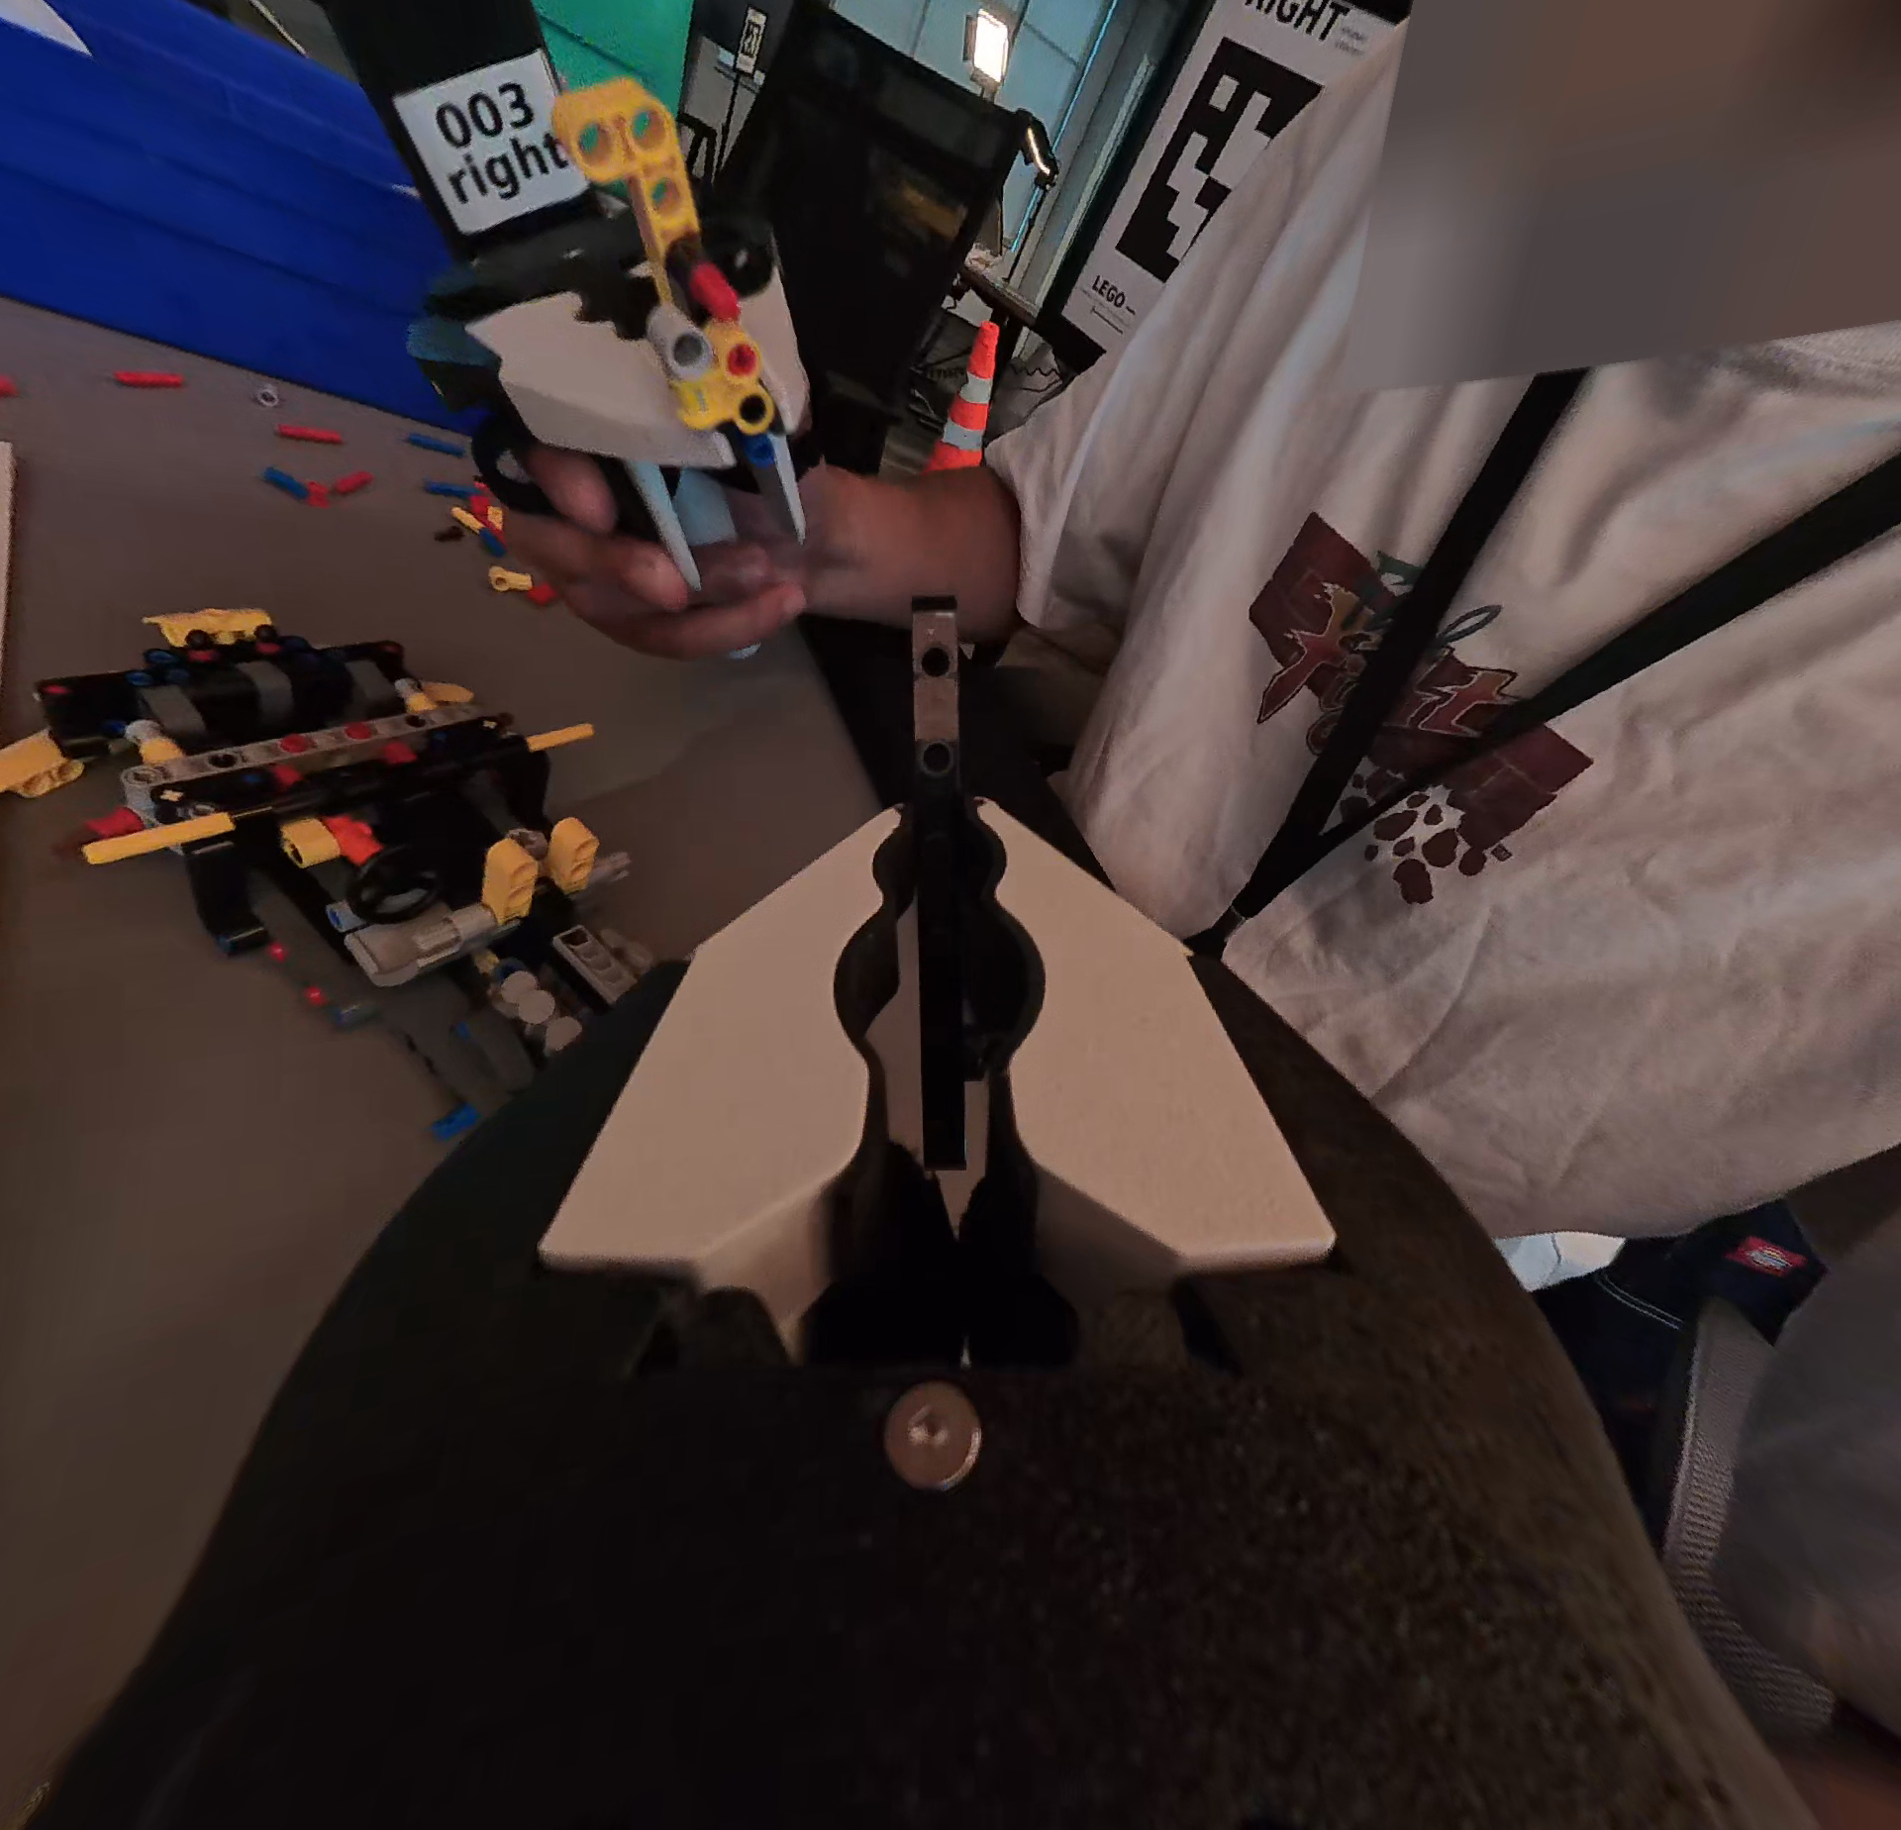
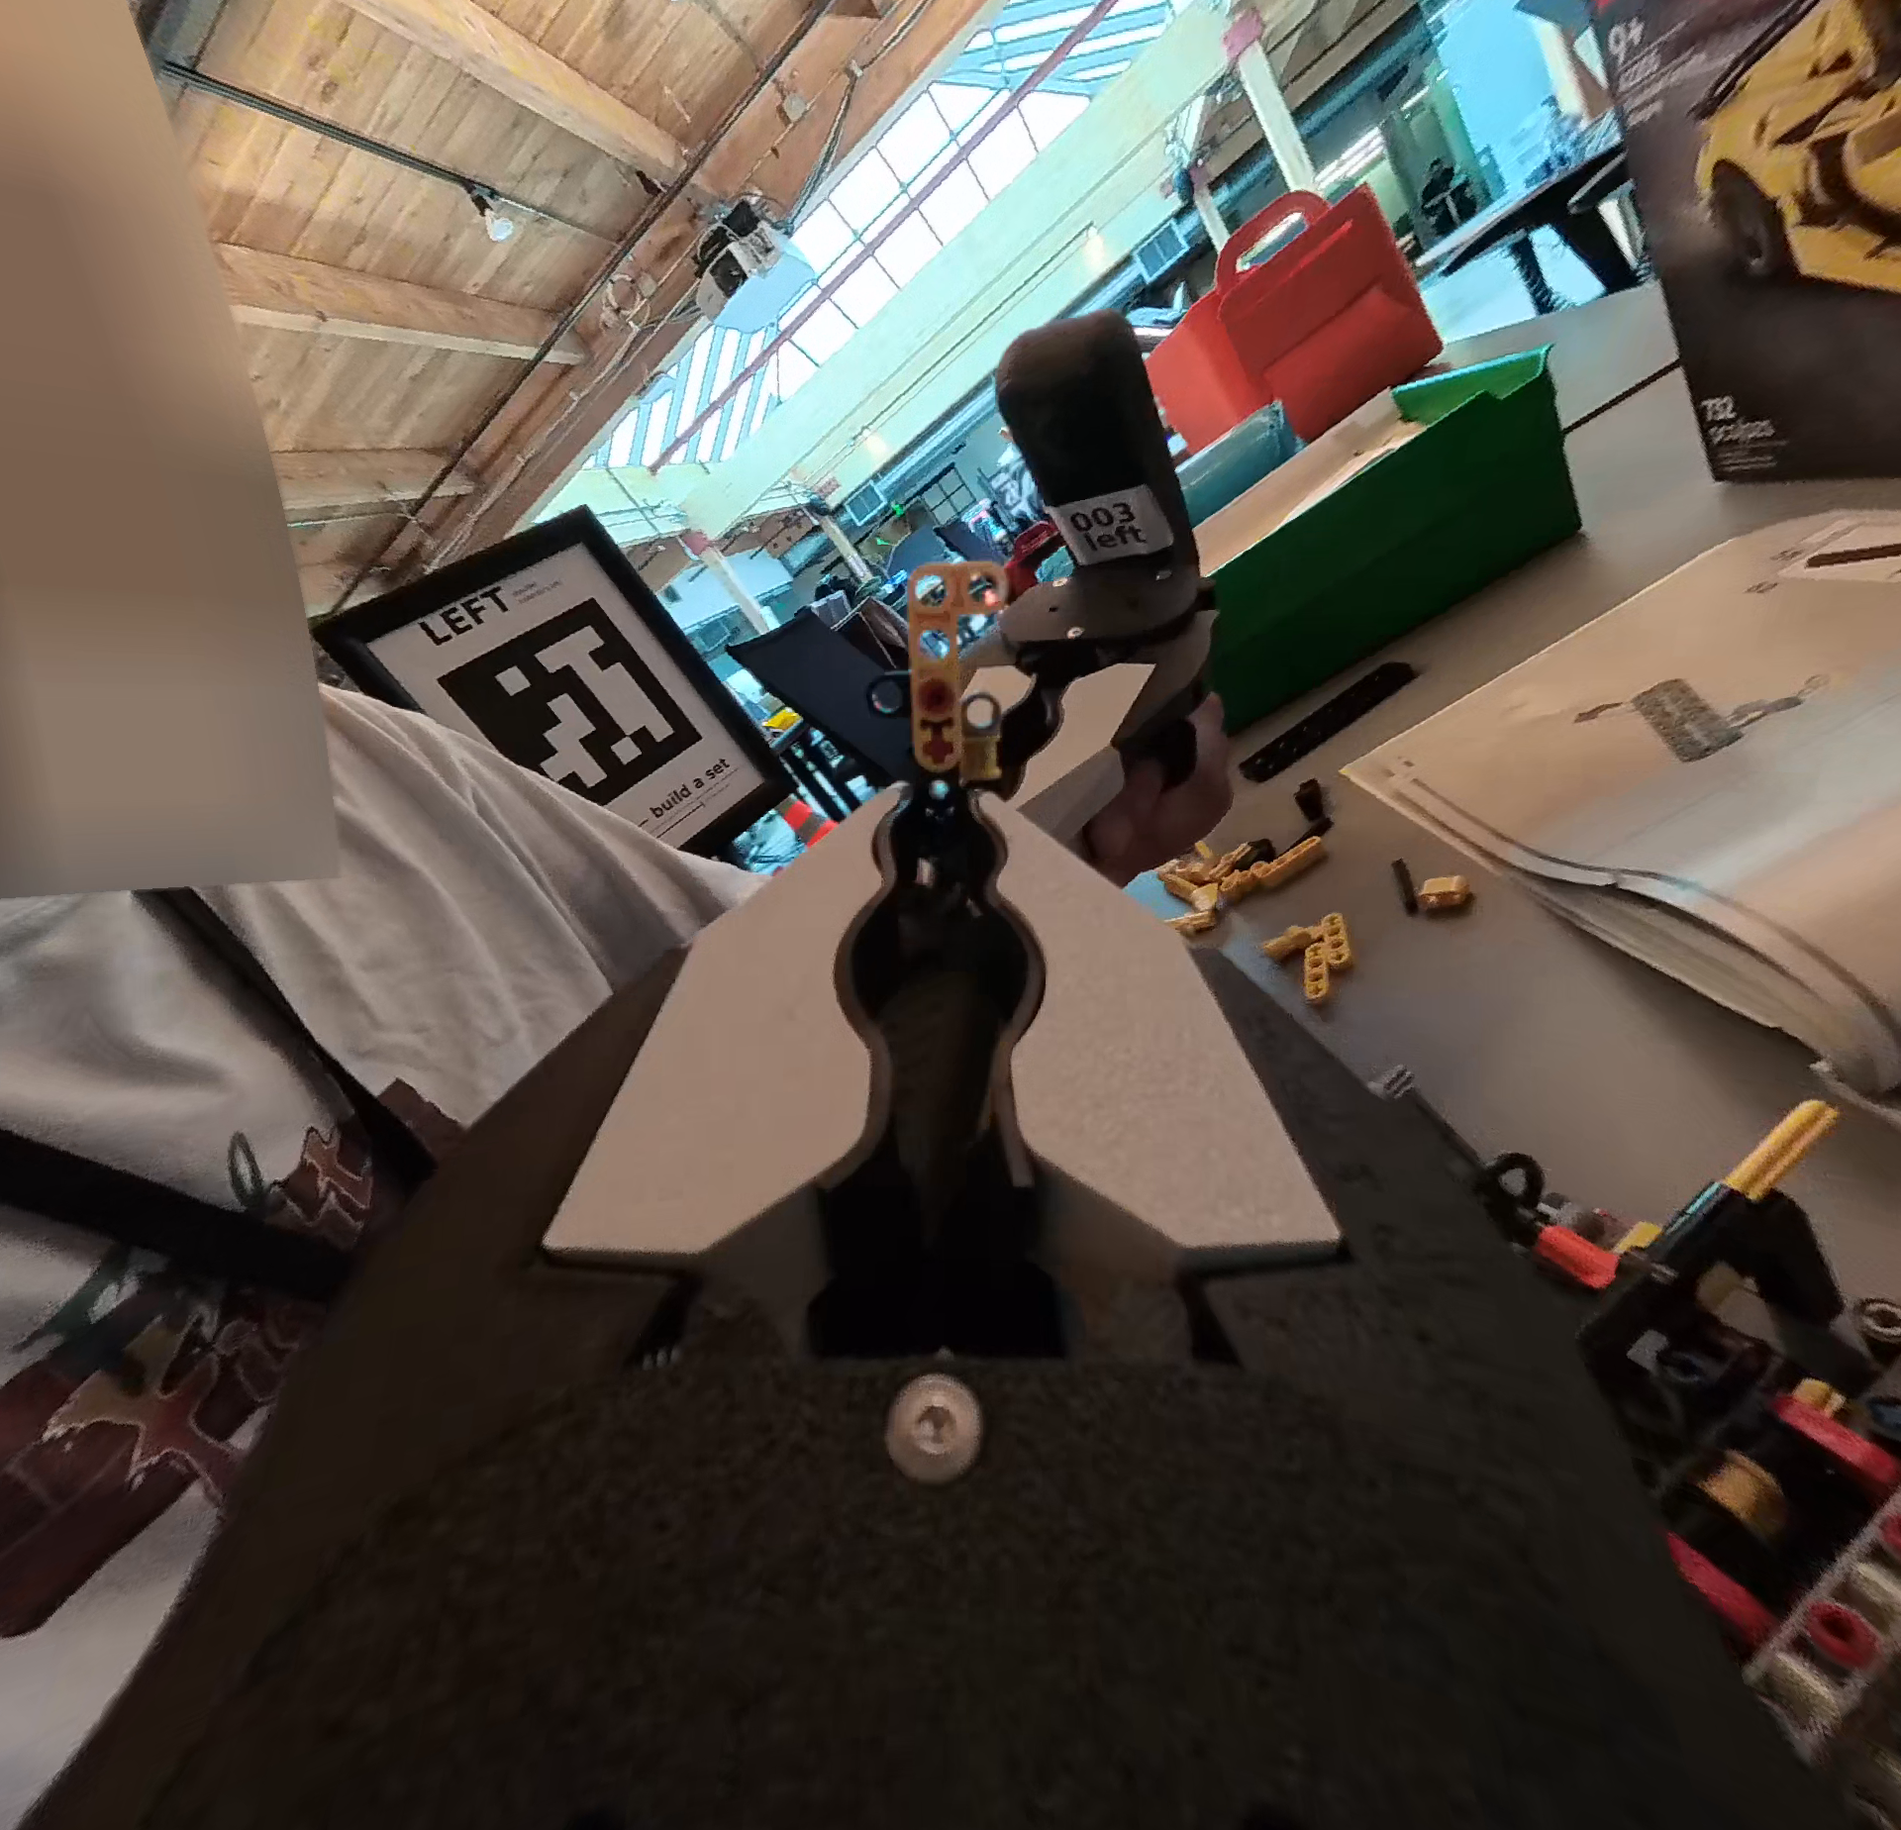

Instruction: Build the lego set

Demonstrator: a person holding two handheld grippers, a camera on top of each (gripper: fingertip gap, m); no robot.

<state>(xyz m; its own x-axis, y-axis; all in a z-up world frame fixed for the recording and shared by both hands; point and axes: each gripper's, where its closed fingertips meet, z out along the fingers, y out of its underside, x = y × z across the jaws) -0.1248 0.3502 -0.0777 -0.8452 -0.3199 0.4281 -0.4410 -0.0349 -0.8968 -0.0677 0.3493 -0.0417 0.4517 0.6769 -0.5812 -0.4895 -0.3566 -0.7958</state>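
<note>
My left gripper is shut on a black holed beam that sticks out upward past its fingertips. My right gripper is shut on the lower end of a small yellow L-shaped sub-assembly with red pins and a grey connector. Both are held in the air, close together in front of a person in a white T-shirt. The right gripper and its yellow piece also show in the left wrist view, and the left gripper in the right wrist view. A partly built black, yellow and grey chassis lies on the grey table.
Loose red, blue and yellow pins lie behind the chassis, with a blue bin beyond. In the right wrist view are a green bin, an open instruction booklet, the set's box, loose yellow pieces and a long black beam. Across from one pair of fingers to the other is roughly 7 cm.
</note>
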